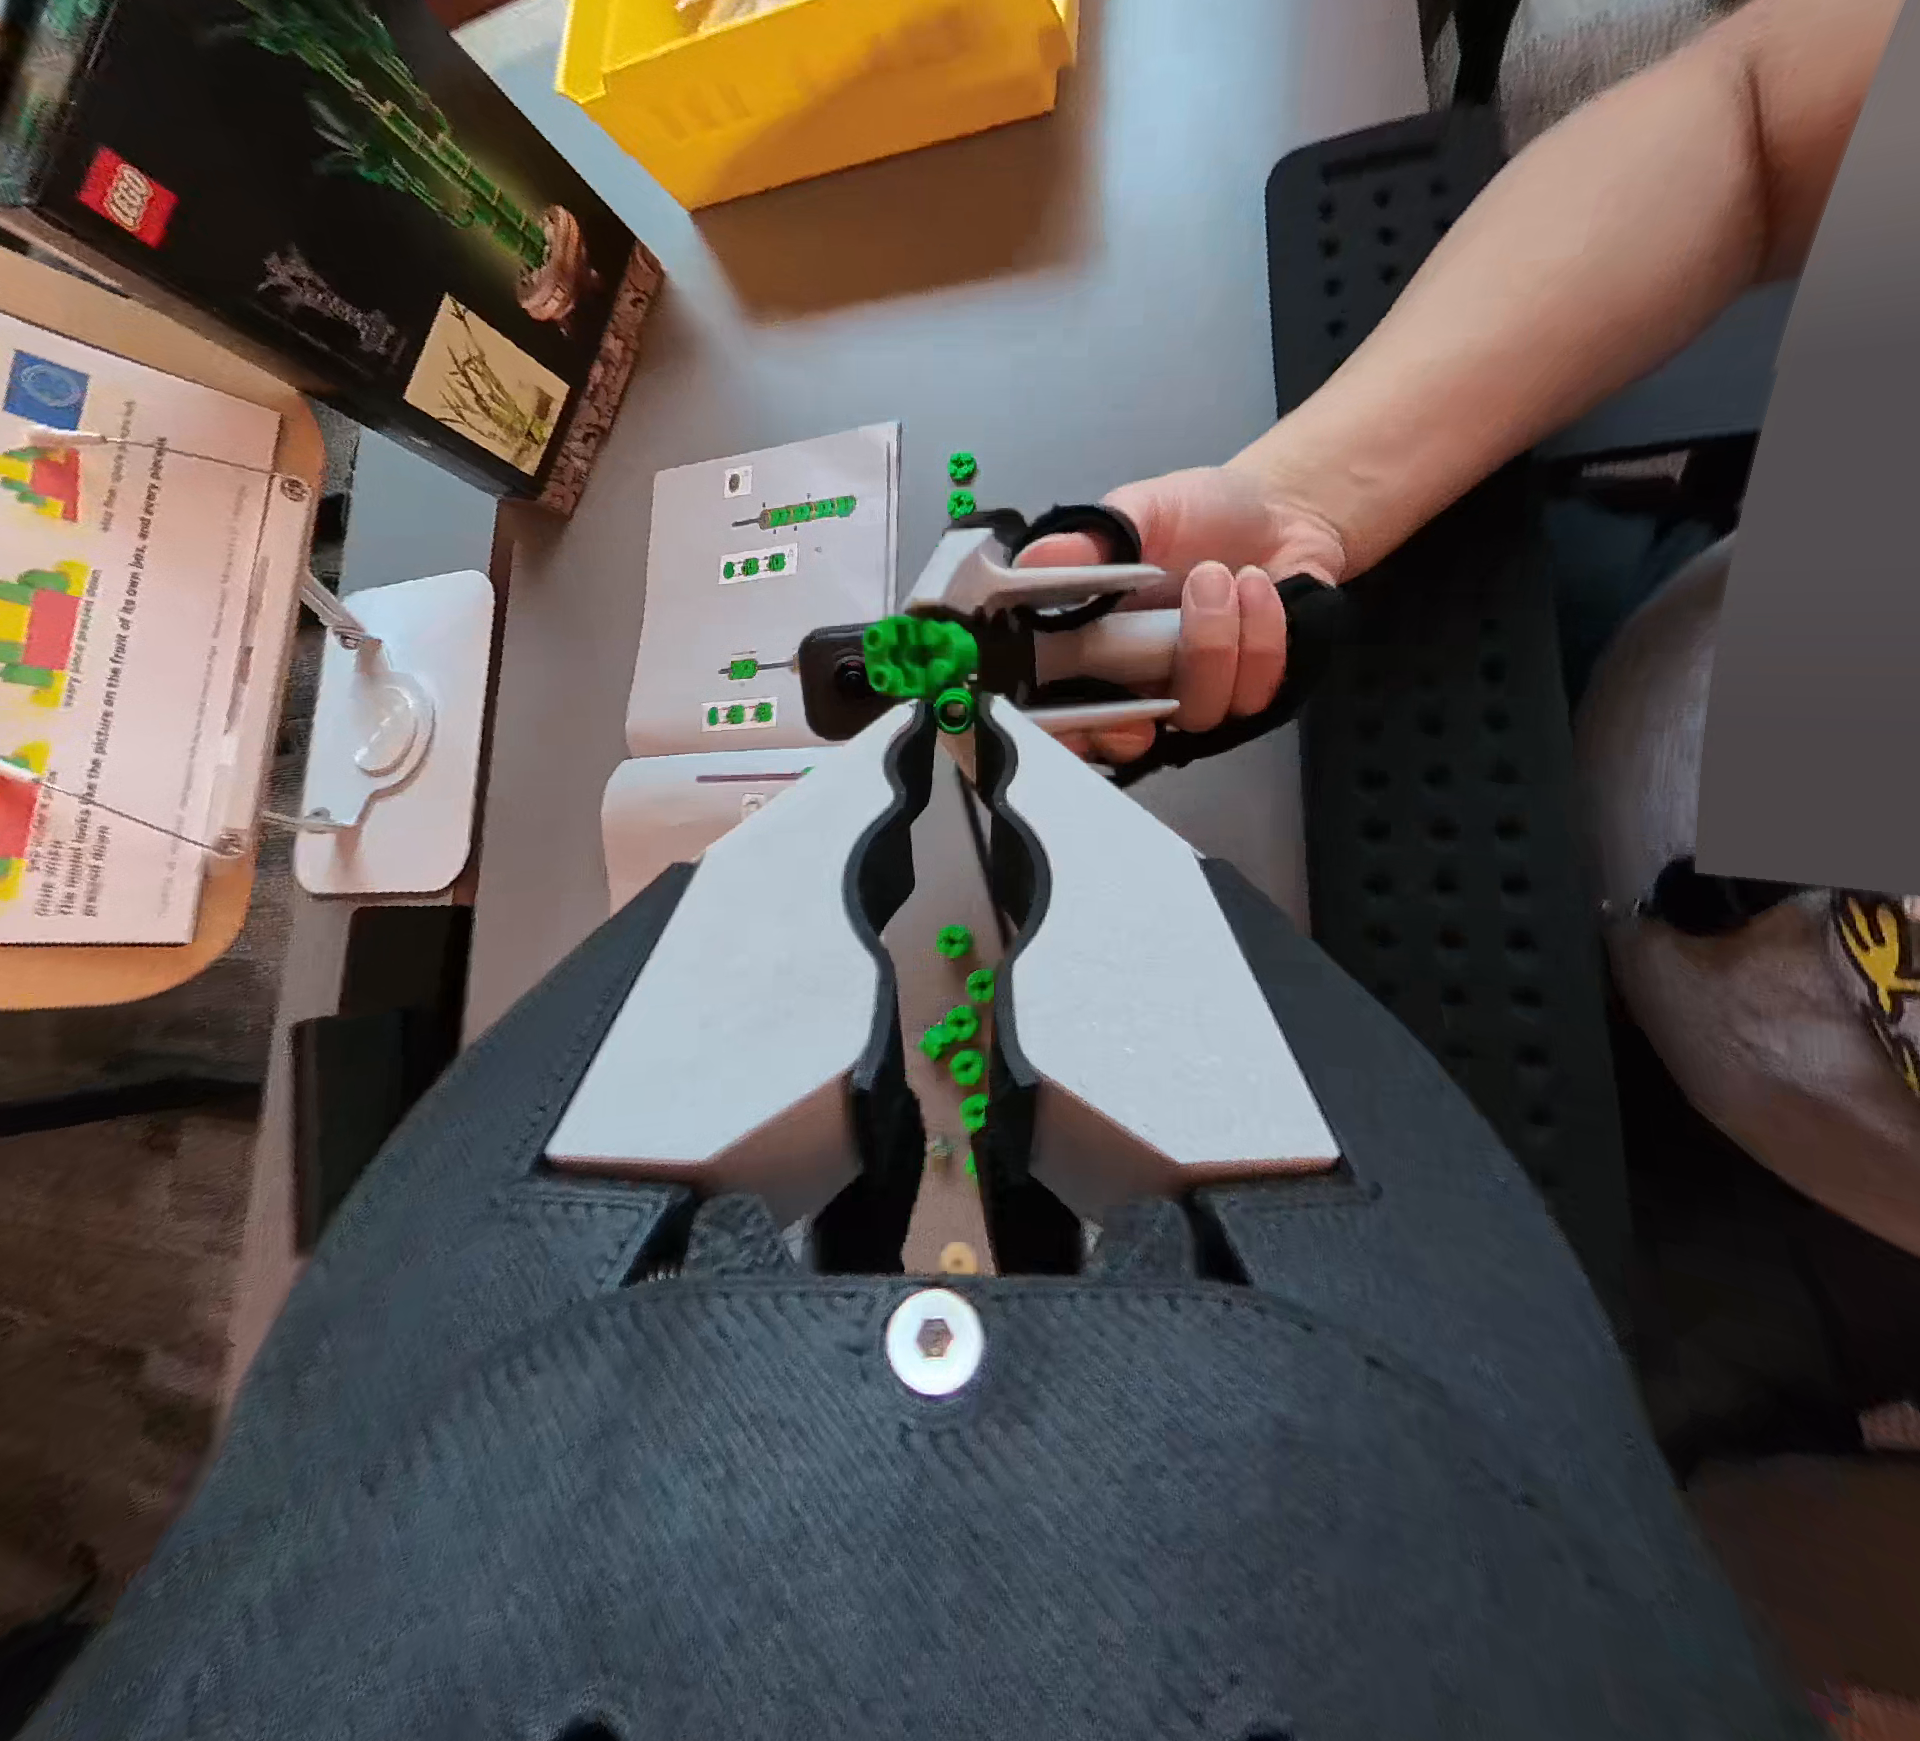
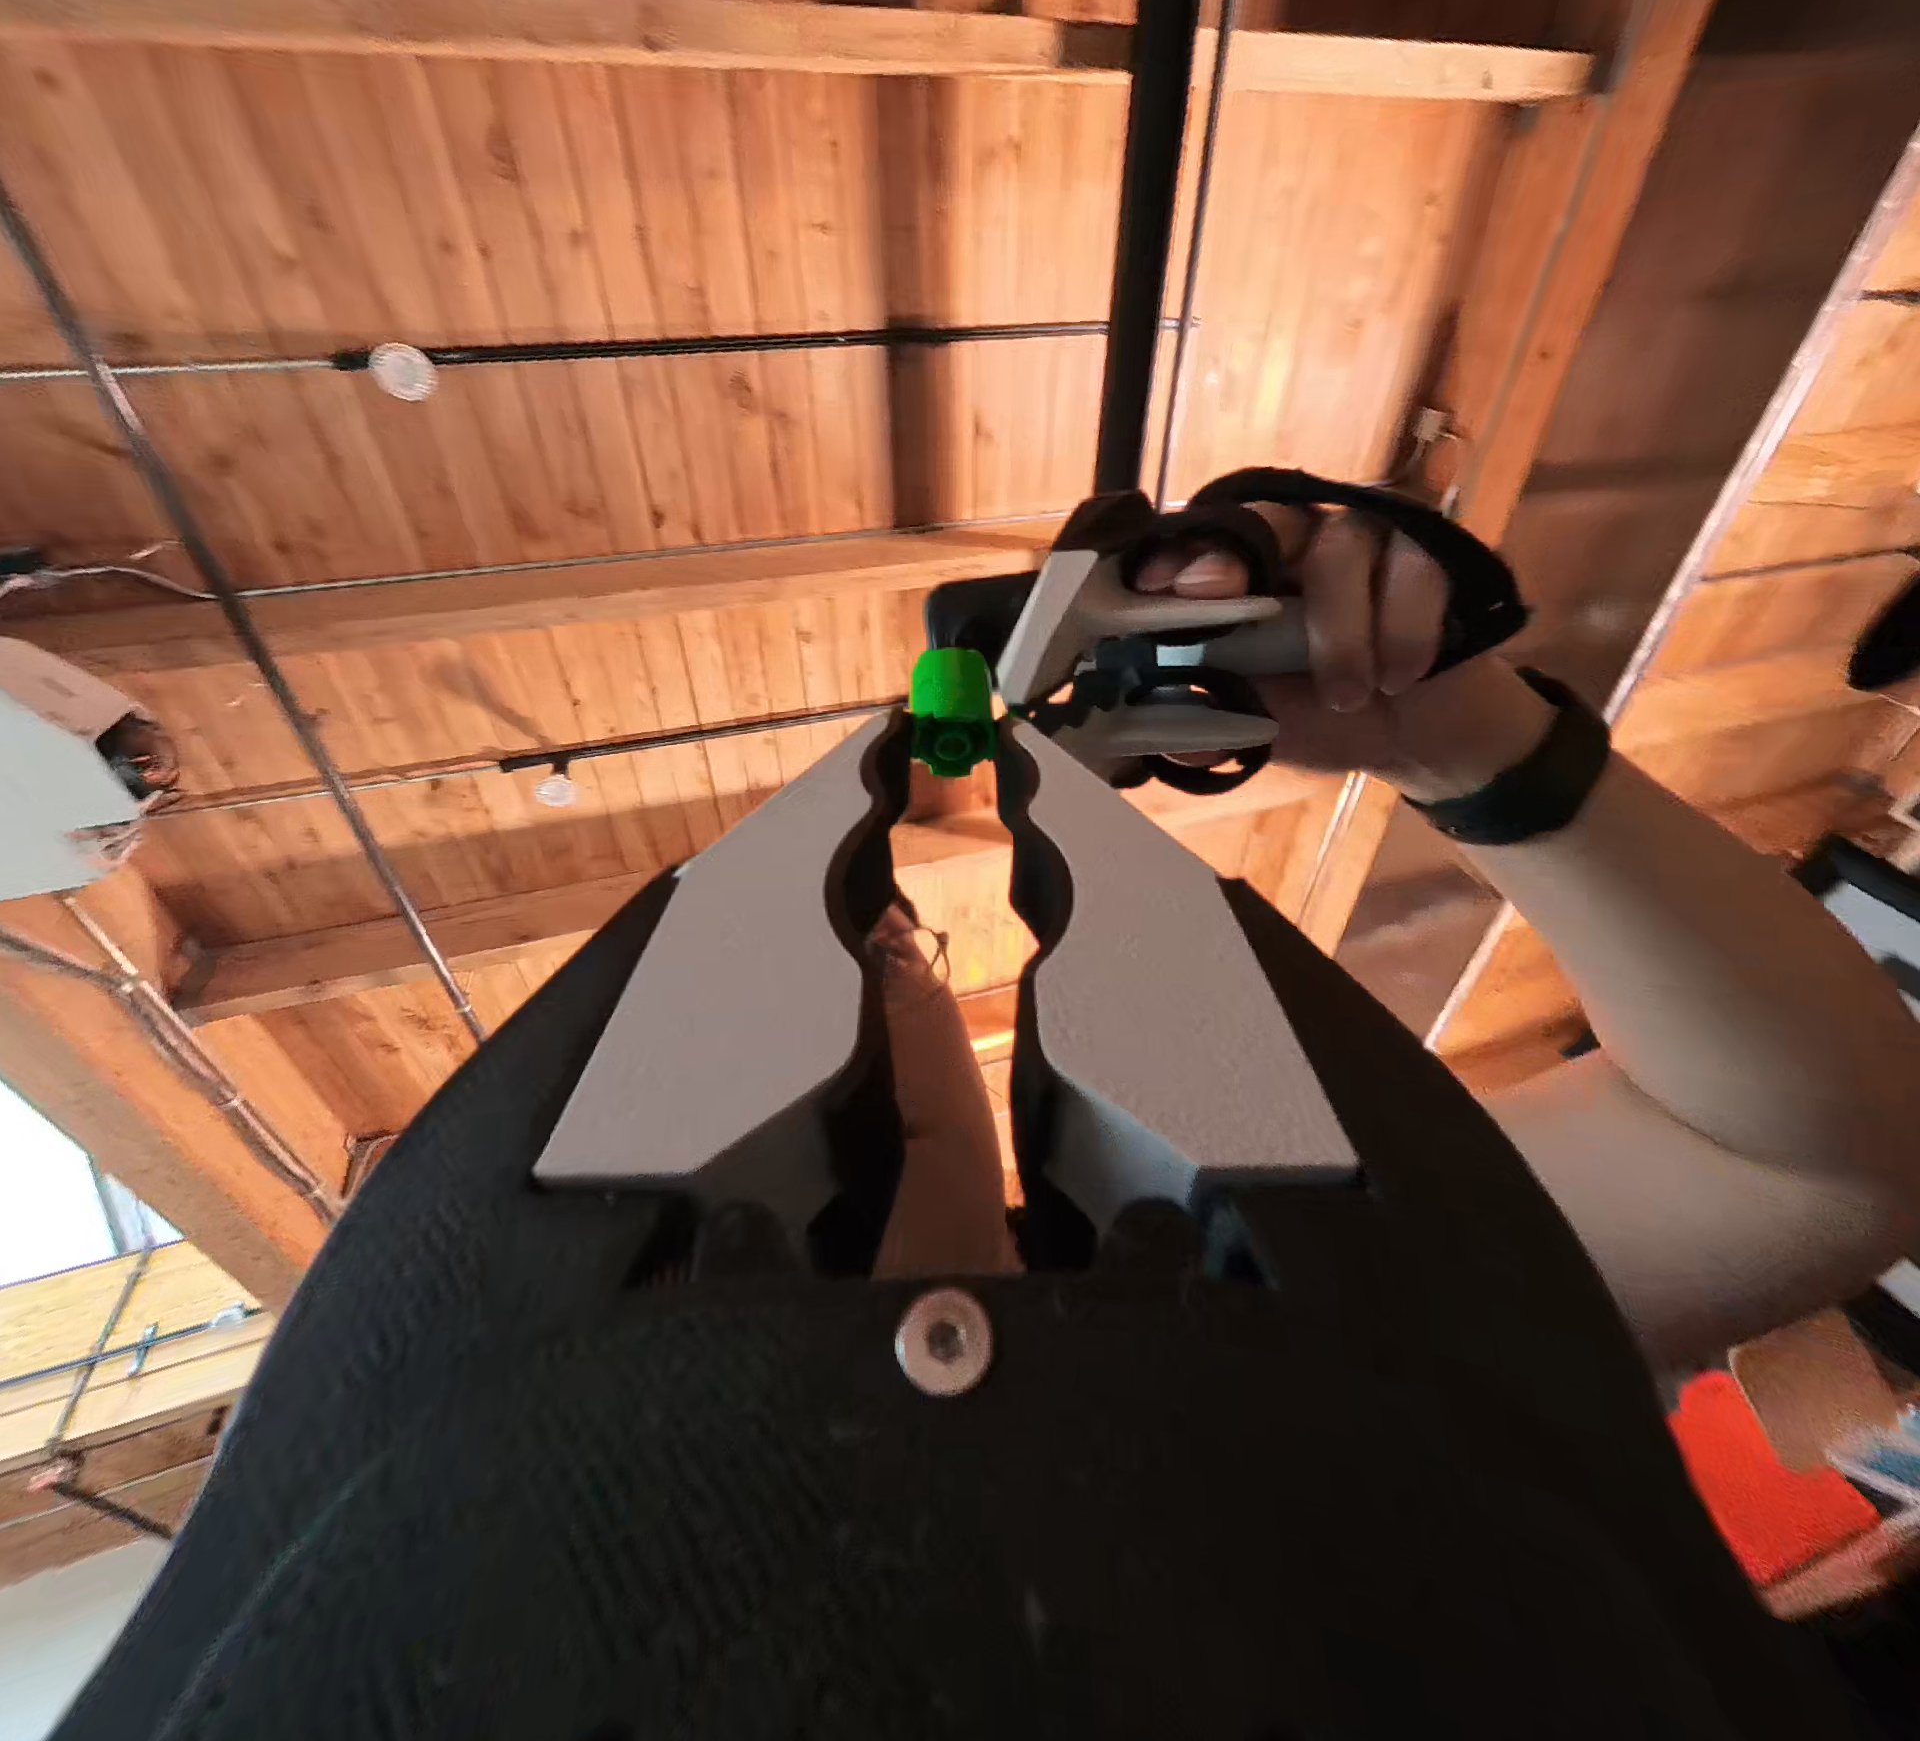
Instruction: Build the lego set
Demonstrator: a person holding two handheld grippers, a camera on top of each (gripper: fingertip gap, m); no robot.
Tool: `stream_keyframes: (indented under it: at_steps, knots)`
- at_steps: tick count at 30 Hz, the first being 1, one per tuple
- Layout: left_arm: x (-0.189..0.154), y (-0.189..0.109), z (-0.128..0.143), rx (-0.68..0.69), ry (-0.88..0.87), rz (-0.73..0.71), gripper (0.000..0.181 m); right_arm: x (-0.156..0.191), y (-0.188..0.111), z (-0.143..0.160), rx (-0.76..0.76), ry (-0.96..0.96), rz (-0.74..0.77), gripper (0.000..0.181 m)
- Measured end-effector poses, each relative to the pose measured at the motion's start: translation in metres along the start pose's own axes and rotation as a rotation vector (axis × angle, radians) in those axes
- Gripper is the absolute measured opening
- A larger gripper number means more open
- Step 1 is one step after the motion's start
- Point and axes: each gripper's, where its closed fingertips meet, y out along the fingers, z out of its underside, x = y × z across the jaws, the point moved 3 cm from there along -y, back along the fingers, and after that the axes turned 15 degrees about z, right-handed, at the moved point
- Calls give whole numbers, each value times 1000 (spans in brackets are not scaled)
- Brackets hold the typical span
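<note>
Grippers meet in the air above the table's (image 1: 1143, 320) middle. Left gripper (image 1: 953, 712) pinches a small green ring (image 1: 954, 711); right gripper (image 2: 951, 741) pinches a green round brick (image 2: 948, 704). Line up holes, then push gently.

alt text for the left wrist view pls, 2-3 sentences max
The left gripper pinches a small green round piece at its fingertips, meeting a larger green studded lego piece held by the right gripper, above a grey table. On the table lie loose green pieces, an open instruction booklet, the lego box and a yellow bin.
</note>
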Motion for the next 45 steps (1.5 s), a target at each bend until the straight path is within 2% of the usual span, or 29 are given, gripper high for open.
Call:
stream_keyframes:
  at_steps: [4, 7, 9, 11, 13, 14, 15, 17, 20, 22, 27, 37, 45]
  knots:
    - [16, -32, -35, 77, 22, 55, 5, 29, 27, -26, -9, -147, -63, 13]
    - [27, -61, -65, 133, 23, 120, 6, 47, 57, -46, 38, -231, -112, 13]
    - [36, -74, -80, 169, 27, 134, 6, 52, 75, -53, 60, -242, -127, 13]
    - [41, -79, -86, 205, 21, 142, 6, 63, 82, -49, 84, -222, -228, 13]
    - [45, -79, -85, 247, -1, 140, 6, 62, 80, -39, 109, -252, -260, 13]
    - [46, -78, -82, 266, -9, 137, 6, 51, 82, -37, 104, -270, -194, 13]
    - [47, -76, -80, 282, -14, 133, 6, 43, 83, -40, 86, -248, -152, 14]
    - [47, -74, -73, 310, -17, 129, 6, 45, 76, -47, 19, -140, -236, 13]
    - [52, -72, -60, 338, -36, 109, 6, 24, 76, -44, -2, -115, -150, 13]
    - [54, -72, -54, 324, -69, 110, 6, 17, 75, -44, -24, -81, -145, 13]
    - [58, -72, -47, 269, -96, 90, 5, 12, 78, -43, -34, -83, -130, 13]
    - [62, -68, -32, 354, -75, 66, 6, 13, 78, -46, -72, -71, -128, 13]
    - [62, -66, -32, 376, -77, 56, 6, 13, 77, -46, -98, -75, -121, 13]
